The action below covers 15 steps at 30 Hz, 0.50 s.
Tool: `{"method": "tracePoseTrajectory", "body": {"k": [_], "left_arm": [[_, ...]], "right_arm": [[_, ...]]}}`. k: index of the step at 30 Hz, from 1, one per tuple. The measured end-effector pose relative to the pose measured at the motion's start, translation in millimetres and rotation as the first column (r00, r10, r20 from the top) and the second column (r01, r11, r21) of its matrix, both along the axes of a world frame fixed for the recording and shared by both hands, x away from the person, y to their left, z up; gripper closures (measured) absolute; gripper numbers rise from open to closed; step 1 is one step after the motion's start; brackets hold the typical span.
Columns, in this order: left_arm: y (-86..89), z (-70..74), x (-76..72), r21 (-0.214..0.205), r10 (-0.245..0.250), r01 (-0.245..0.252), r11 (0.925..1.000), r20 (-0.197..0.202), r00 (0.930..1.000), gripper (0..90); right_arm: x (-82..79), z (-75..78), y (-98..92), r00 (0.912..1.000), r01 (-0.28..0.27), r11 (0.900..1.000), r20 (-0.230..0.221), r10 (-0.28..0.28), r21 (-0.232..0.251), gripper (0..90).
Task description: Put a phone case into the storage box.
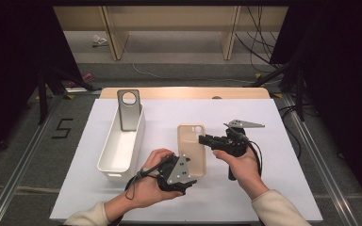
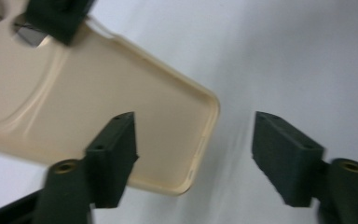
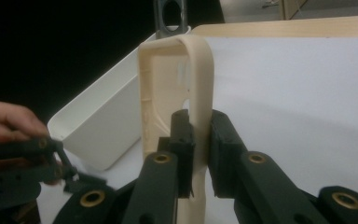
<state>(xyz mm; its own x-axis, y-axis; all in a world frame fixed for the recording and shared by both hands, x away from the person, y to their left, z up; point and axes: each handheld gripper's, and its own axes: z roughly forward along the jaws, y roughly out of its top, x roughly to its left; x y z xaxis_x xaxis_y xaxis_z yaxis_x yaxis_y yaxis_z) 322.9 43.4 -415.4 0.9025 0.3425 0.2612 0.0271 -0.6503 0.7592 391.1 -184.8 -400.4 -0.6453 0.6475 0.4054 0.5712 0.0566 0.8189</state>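
— Cream-coloured phone case (image 1: pixel 191 149) sits over the white surface (image 1: pixel 273 155), just right of the bin (image 1: pixel 121 146); the right hand-held gripper (image 3: pixel 200 140) pinches its edge.

— And the left hand-held gripper (image 2: pixel 193 158) is spread. Best carry it level, grip firm, into the bin.

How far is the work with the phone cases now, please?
Done: a grey case already stands inside the white bin. In hand: the right gripper clamps one side edge of the beige case, while the left gripper has its jaws open by the case's end. Left: probably carrying the beige case into the bin.
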Motion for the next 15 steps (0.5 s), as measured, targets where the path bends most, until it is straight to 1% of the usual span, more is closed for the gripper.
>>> {"method": "tracePoseTrajectory", "body": {"k": [1, 2, 3, 5, 6, 7, 9, 10, 11, 13, 14, 15], "left_arm": [[1.7, 0.8, 1.7, -0.028, 0.021, -0.021, 0.9994, -0.006, 0.9998, 26.7], [3.6, 2.0, 3.4, -0.047, 0.042, -0.042, 0.9980, -0.008, 0.9991, 24.7], [5.6, 3.4, 5.3, -0.071, 0.062, -0.062, 0.9956, -0.010, 0.9981, 23.7], [10.2, 6.2, 9.2, -0.119, 0.108, -0.110, 0.9868, -0.022, 0.9939, 23.5], [13.4, 8.0, 12.1, -0.144, 0.140, -0.144, 0.9791, -0.034, 0.9895, 23.6], [15.2, 9.0, 13.9, -0.155, 0.162, -0.167, 0.9738, -0.040, 0.9859, 24.7], [20.3, 11.9, 19.3, -0.172, 0.212, -0.217, 0.9609, -0.048, 0.9761, 26.5], [23.0, 13.6, 22.1, -0.186, 0.227, -0.234, 0.9543, -0.055, 0.9722, 27.3], [25.6, 15.2, 24.6, -0.206, 0.240, -0.250, 0.9462, -0.070, 0.9682, 28.4], [30.7, 18.1, 29.4, -0.241, 0.271, -0.289, 0.9267, -0.103, 0.9570, 30.1], [33.2, 19.4, 31.7, -0.251, 0.285, -0.305, 0.9190, -0.112, 0.9520, 31.4], [35.5, 20.4, 34.2, -0.260, 0.291, -0.315, 0.9128, -0.125, 0.9484, 32.8]], "right_arm": [[0.1, 0.2, -1.0, 1.0000, 0.003, 1.0000, 0.003, -0.003, -0.001, 82.0], [0.2, 0.3, -1.8, 0.9999, 0.010, 0.9999, 0.006, -0.010, -0.002, 82.0], [0.1, 0.3, -2.9, 0.9998, 0.017, 0.9999, 0.005, -0.017, 0.000, 82.0], [0.9, -0.3, -4.8, 0.9997, 0.023, 0.9997, 0.011, -0.023, -0.003, 81.9], [0.9, -0.7, -5.7, 0.9995, 0.029, 0.9996, 0.010, -0.029, -0.002, 81.9], [1.2, -1.0, -6.6, 0.9995, 0.032, 0.9995, 0.009, -0.032, 0.000, 81.9], [1.2, -1.4, -7.5, 0.9993, 0.037, 0.9993, 0.011, -0.037, 0.001, 81.9], [1.3, -1.4, -7.7, 0.9993, 0.036, 0.9993, 0.011, -0.036, 0.001, 81.9], [1.3, -1.3, -7.7, 0.9992, 0.038, 0.9993, 0.013, -0.038, -0.002, 81.9], [1.2, -1.4, -7.5, 0.9992, 0.038, 0.9993, 0.013, -0.038, -0.001, 81.8], [1.0, -1.5, -7.2, 0.9991, 0.040, 0.9992, 0.014, -0.039, -0.003, 81.8], [1.1, -1.8, -6.9, 0.9991, 0.039, 0.9992, 0.017, -0.039, -0.003, 81.8]]}}
